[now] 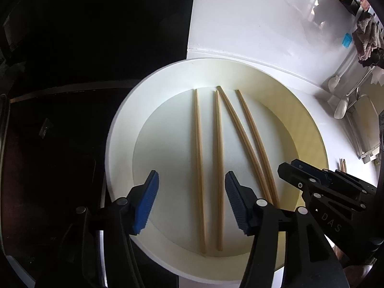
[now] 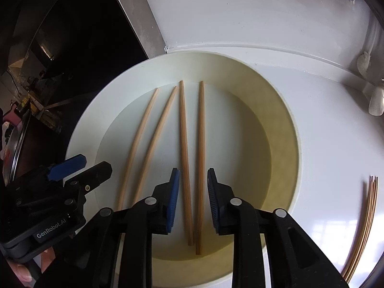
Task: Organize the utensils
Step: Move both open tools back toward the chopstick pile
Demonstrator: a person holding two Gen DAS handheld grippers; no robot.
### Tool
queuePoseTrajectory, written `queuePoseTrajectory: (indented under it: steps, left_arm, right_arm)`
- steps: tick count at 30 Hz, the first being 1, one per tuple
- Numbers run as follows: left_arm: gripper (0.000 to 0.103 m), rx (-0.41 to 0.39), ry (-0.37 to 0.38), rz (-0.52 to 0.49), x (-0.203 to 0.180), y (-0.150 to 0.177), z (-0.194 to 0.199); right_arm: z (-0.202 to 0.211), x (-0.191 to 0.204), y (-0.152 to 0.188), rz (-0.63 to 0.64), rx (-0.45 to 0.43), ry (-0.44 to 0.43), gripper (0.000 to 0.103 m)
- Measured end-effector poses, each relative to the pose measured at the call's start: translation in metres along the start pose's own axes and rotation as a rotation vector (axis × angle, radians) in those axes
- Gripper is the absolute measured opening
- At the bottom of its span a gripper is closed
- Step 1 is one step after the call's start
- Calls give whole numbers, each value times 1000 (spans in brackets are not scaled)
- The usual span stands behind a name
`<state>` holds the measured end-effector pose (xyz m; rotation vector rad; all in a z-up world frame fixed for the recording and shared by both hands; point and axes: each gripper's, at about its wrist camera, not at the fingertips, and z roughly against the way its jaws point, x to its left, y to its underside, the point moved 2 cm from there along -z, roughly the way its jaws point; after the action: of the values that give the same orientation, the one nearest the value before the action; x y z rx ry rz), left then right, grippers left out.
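A round white plate (image 1: 120,144) (image 2: 79,139) holds four wooden chopsticks lying side by side. My left gripper (image 1: 192,177) hovers open over the left pair of chopsticks (image 1: 199,158), its blue pads well clear of them. My right gripper (image 2: 193,172) stands open over the right pair of chopsticks (image 2: 184,132), with a narrow gap and both sticks between the pads but not pinched. In each wrist view the other gripper shows at the side: the right gripper (image 1: 300,175), the left gripper (image 2: 84,168). The sticks' near ends rest against the plate's inner wall.
The plate sits on a white counter (image 2: 240,12) beside a dark cooktop (image 1: 72,72). A bundle of several more chopsticks (image 2: 367,216) lies on the counter to the right. A white spoon (image 1: 342,108) and a hanging cloth (image 1: 367,40) are at the far right.
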<state>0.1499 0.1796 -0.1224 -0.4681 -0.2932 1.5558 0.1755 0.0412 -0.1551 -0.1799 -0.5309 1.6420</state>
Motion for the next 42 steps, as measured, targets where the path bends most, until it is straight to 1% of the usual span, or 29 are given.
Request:
queuePoseTrajectory:
  steps: [2, 4, 5, 6, 7, 11, 14, 15, 18, 21, 26, 29, 31, 33, 36, 39, 42]
  left_arm:
    - [65, -19, -4, 1, 2, 1, 9]
    - [68, -36, -8, -3, 2, 3, 18]
    - [72, -48, -11, -5, 2, 4, 23]
    - [75, -58, -15, -5, 1, 5, 27]
    - [79, -64, -22, -7, 0, 7, 31]
    - [81, -82, -29, -43, -9, 16, 47]
    - [83, -99, -17, -99, -25, 23, 59]
    - [83, -101, -9, -114, -31, 25, 61]
    - [83, -112, 38, -150, -57, 34, 69]
    - [84, -118, 100, -186, -91, 44, 74]
    - [85, -111, 196, -252, -164, 60, 72]
    - [87, -103, 220, -275, -208, 74, 67]
    - [88, -101, 222, -282, -234, 85, 61]
    - [88, -89, 194, -275, -256, 96, 53]
    - [88, -55, 170, -249, -284, 109, 35]
    - [88, -46, 128, -248, -304, 119, 22]
    - [88, -46, 119, -239, -317, 124, 9]
  right_arm:
    - [5, -2, 0, -4, -12, 0, 27]
    - [16, -4, 4, -8, -30, 1, 31]
    - [23, -5, 7, -12, -43, 0, 35]
    - [30, -6, 10, -21, -63, -1, 42]
    - [38, -8, 15, -35, -82, 0, 44]
    - [71, -17, 41, -79, -142, 1, 52]
    - [96, -29, 64, -87, -178, 23, 53]
    - [102, -35, 71, -95, -188, 31, 55]
    - [124, -59, 94, -137, -210, 67, 58]
    - [144, -91, 117, -186, -205, 123, 58]
    - [177, -149, 150, -272, -204, 199, 59]
    - [192, -183, 168, -294, -206, 231, 62]
    - [195, -207, 179, -297, -202, 230, 62]
    - [192, -229, 185, -286, -192, 232, 62]
    - [189, -260, 194, -279, -183, 209, 62]
    - [184, -284, 197, -268, -188, 202, 63]
    - [174, -307, 202, -271, -188, 207, 65]
